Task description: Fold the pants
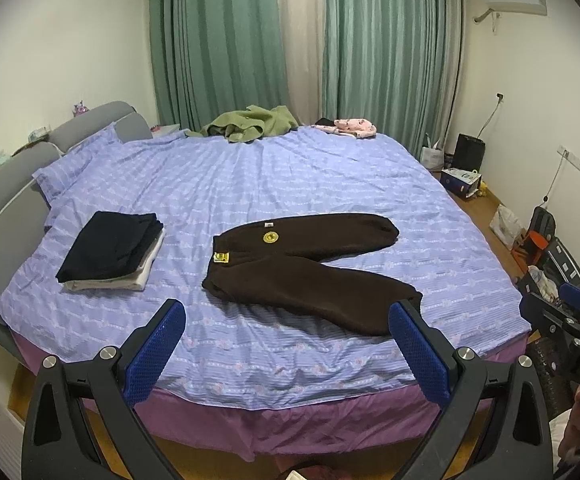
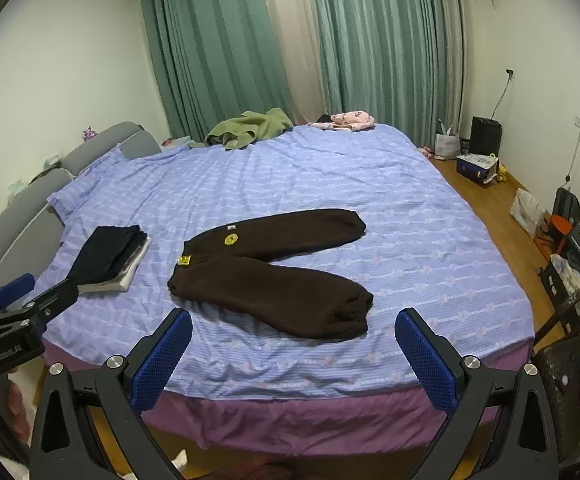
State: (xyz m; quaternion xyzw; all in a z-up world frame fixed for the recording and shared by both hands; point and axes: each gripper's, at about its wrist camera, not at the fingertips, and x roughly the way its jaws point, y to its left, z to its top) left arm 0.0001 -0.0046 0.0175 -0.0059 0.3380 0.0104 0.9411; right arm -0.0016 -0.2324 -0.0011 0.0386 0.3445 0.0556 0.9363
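Observation:
Dark brown fleece pants (image 1: 301,272) lie flat on the bed with both legs spread apart toward the right and the waistband at the left, showing two yellow labels. They also show in the right wrist view (image 2: 274,276). My left gripper (image 1: 286,320) is open and empty, held above the near edge of the bed, short of the pants. My right gripper (image 2: 293,328) is open and empty, also at the near edge, just short of the near leg's cuff (image 2: 353,312). The right gripper shows at the right edge of the left wrist view (image 1: 561,312).
A stack of folded dark and white clothes (image 1: 114,252) lies left of the pants. A green garment (image 1: 250,124) and a pink one (image 1: 353,128) lie at the far edge of the bed (image 1: 250,360). The grey headboard (image 1: 6,192) is at the left. Boxes and bags stand on the floor at right (image 1: 461,180).

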